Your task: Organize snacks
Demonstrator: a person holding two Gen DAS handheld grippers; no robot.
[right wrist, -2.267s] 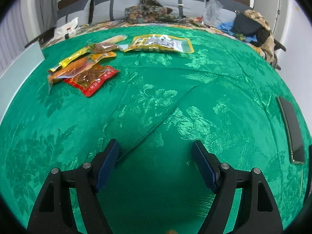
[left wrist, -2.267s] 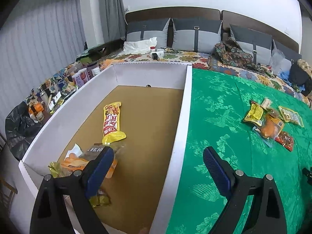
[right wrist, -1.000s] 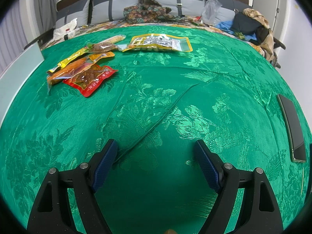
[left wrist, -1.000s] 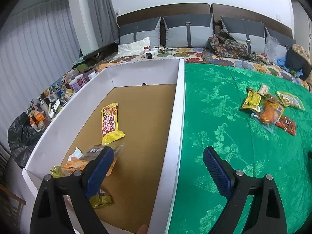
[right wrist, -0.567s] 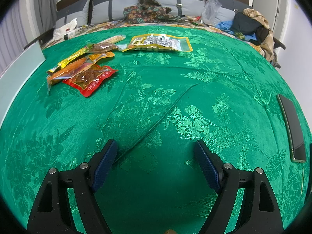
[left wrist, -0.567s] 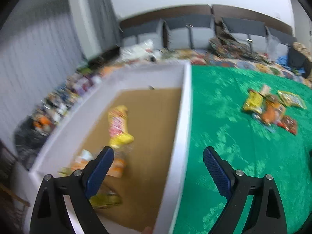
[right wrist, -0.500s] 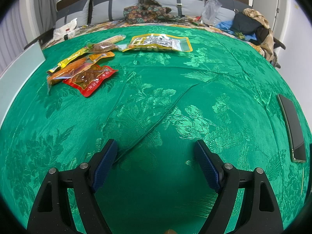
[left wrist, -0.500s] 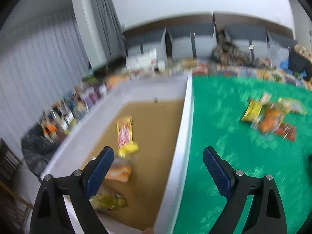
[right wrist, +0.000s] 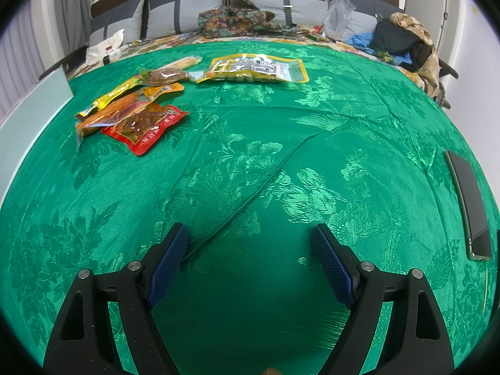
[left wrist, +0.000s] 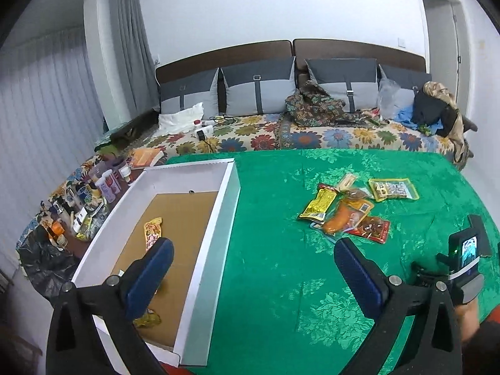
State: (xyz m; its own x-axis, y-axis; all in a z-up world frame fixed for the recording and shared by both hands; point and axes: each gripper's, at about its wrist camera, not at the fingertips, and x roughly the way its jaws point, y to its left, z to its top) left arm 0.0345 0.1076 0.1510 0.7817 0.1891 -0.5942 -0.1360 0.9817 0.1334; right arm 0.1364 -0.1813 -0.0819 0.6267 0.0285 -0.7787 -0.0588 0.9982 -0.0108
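Left gripper (left wrist: pixel 253 268): jaws spread wide, nothing between them; they have just been opening further. It hangs over the seam where the box wall meets the cloth, low centre of its frame.
Right gripper (right wrist: pixel 250 256): jaws apart, empty, poised over bare green cloth (right wrist: pixel 281 187) at the bottom of its frame.
White box (left wrist: pixel 225 218): lower left of the left view; brown floor, a few packets in it, one yellow-red packet (left wrist: pixel 152 230) lying lengthwise near the left finger.
Snack pile (left wrist: pixel 347 212): loose on the cloth, right of centre in the left view, up and right of the left jaws; well apart from the box.
Same pile, right view: upper left of frame, red packet (right wrist: pixel 147 126) nearest, orange packet (right wrist: pixel 109 113) overlapping it, long axis running lower left to upper right.
Large yellow pouch (right wrist: pixel 254 68): top centre, long axis across the frame.
Nearer hand: a judgement, the right gripper, with the pile ahead and to its left; the left sits by the box.
Phone (right wrist: pixel 468 200): right edge, clear of the route.
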